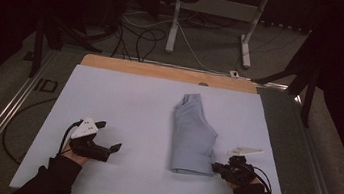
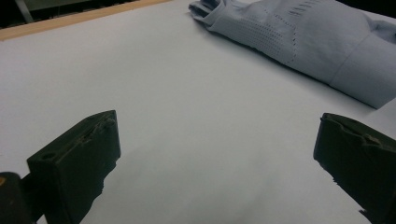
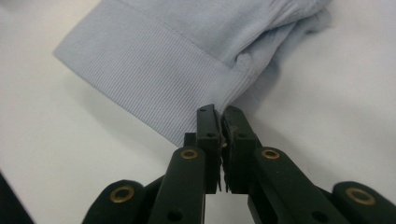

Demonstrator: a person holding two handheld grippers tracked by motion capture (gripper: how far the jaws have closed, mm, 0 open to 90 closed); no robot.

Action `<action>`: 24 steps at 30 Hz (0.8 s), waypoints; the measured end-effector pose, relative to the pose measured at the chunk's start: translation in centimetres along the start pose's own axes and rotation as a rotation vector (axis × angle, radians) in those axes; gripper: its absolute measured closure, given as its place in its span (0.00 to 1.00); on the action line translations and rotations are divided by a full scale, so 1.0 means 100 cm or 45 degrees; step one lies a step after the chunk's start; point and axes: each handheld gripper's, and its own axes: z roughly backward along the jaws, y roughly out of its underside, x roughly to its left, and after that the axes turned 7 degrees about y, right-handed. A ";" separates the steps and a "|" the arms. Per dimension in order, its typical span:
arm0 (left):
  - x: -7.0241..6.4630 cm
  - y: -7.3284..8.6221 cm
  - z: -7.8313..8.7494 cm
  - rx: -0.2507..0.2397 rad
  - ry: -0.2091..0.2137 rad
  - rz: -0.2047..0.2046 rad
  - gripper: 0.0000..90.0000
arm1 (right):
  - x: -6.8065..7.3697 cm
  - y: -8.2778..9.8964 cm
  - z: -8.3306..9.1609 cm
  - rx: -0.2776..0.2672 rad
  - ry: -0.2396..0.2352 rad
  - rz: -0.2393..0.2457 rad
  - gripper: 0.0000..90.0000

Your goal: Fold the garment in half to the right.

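On the white surface (image 1: 122,115), right of its middle, lies a folded pale blue garment (image 1: 192,135), its ribbed hem toward the person. At that hem's near right corner the right gripper (image 3: 223,116) has its jaws pressed together, pinching the ribbed band (image 3: 154,93) at its very edge. The left gripper (image 1: 107,149) rests well apart from the cloth, its jaws spread wide over bare surface.

The bite looks shallow, so the fold in hand will likely go better if the pinch stays firm and the corner is lifted low and slowly, carried over the cloth rather than dragged. Bringing the left gripper to the other hem corner should keep the edge straight.

How many layers sit between the pinching jaws is hard to make out. The garment's far end is bunched, and the dim high view blurs its shape.
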 end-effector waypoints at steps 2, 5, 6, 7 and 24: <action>0.000 0.000 0.000 0.002 -0.003 -0.002 0.01 | -0.003 0.002 -0.002 0.005 0.002 -0.011 0.96; 0.000 0.000 0.000 0.000 -0.004 -0.004 0.01 | -0.005 0.003 -0.007 0.014 0.007 -0.018 0.96; 0.000 0.000 0.000 -0.003 -0.006 -0.005 0.01 | -0.005 0.003 -0.008 0.022 0.007 -0.015 0.96; 0.001 0.000 0.000 -0.005 -0.007 -0.006 0.01 | -0.005 0.004 -0.010 0.024 0.010 -0.012 0.96; 0.001 0.002 0.001 0.002 -0.017 -0.017 0.01 | -0.005 0.007 -0.014 0.047 0.033 0.006 0.79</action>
